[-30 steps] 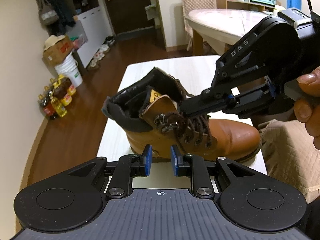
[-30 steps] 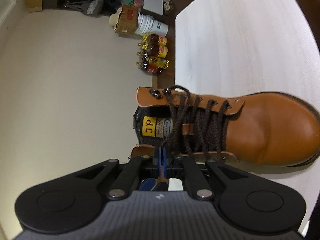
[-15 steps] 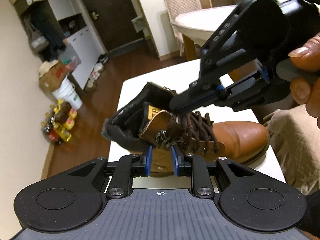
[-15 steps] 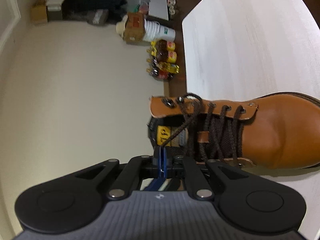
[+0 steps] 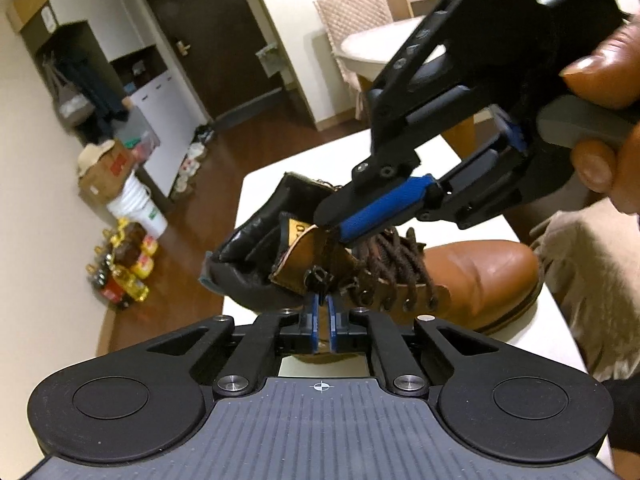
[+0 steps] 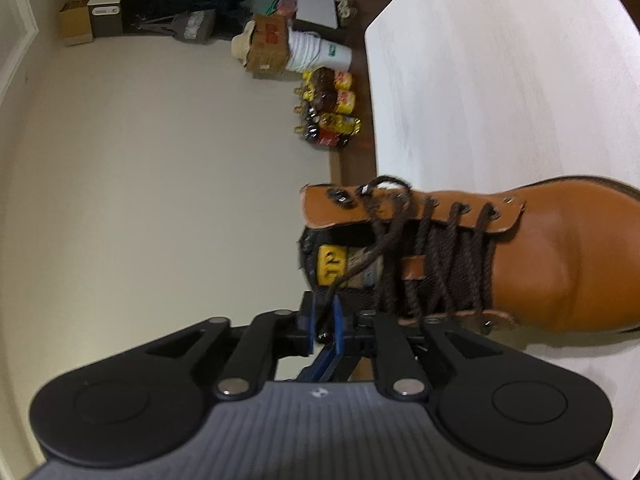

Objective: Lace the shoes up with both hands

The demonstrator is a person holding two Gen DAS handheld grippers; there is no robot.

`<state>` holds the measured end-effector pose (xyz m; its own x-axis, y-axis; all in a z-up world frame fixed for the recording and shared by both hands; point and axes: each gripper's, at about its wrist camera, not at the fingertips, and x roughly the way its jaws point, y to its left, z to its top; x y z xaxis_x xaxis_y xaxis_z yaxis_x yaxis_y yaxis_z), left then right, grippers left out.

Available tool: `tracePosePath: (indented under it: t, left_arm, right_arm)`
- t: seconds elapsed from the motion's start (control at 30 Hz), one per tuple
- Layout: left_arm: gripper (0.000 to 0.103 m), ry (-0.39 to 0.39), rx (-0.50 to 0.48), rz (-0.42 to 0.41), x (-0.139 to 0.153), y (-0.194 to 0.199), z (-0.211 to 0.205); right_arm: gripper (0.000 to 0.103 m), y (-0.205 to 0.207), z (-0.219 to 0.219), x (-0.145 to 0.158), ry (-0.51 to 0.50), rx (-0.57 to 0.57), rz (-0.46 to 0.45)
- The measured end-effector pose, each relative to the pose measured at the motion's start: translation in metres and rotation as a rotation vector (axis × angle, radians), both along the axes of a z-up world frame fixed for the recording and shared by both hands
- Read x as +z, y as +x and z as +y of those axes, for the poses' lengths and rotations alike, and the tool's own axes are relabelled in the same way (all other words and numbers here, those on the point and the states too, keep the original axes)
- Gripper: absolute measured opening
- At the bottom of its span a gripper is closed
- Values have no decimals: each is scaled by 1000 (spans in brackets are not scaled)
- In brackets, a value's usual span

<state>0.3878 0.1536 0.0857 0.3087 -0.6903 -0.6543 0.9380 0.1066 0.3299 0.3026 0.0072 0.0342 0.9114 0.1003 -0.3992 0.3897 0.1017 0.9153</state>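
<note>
**Boot on table, both grippers at the top eyelets**

One boot [image 5: 472,276] of smooth tan leather lies on the pale matte table [image 6: 500,80]; rounded toe, black padded collar, yellow tongue label; one dark brown braided lace [image 6: 424,248] crosses between the two eyelet flaps.

The left gripper [image 5: 321,312] sits at the boot's near flap; its jaws have just been closing and now stand nearly together, with the metal top hook just ahead of the tips; whether they pinch anything cannot be told.

The right gripper [image 6: 324,320] reaches over the boot's collar; its jaws have just been opening and stand parted; a lace strand runs between the blue ribbed pads, apparently loose.
</note>
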Motion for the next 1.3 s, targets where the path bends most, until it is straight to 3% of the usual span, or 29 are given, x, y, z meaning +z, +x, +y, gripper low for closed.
tracePosePath:
  t: [0.2, 0.3, 0.33, 0.47, 0.77, 0.9, 1.0, 1.1, 1.17, 1.3]
  left_arm:
    - [3, 9, -8, -17, 0, -2, 1]
    - [3, 18, -6, -15, -1, -3, 3]
    - [3, 21, -3, -16, -2, -2, 3]
    - [9, 44, 13, -20, -5, -2, 5]
    - [10, 49, -5, -70, -3, -5, -4]
    - [2, 45, 5, -25, -2, -2, -2]
    - [2, 77, 46, 26, -9, 4, 7]
    - [2, 131, 57, 44, -23, 10, 18]
    - [1, 170, 54, 49, -33, 12, 24]
    - [1, 200, 39, 58, -43, 16, 28]
  right_arm:
    - [20, -6, 3, 0, 18, 9, 2]
    - [14, -1, 2, 0, -7, 21, 8]
    - [1, 1, 2, -1, -20, 27, 12]
    - [1, 10, 4, -1, -59, 62, 34]
    - [1, 13, 5, 3, -81, 87, 43]
    - [1, 15, 6, 6, -97, 97, 42]
    - [8, 10, 7, 8, -99, 127, 44]
    - [17, 0, 13, 6, -133, 161, 88]
    - [17, -3, 19, -7, -151, 211, 171]
    - [20, 9, 37, -32, -289, 341, 305]
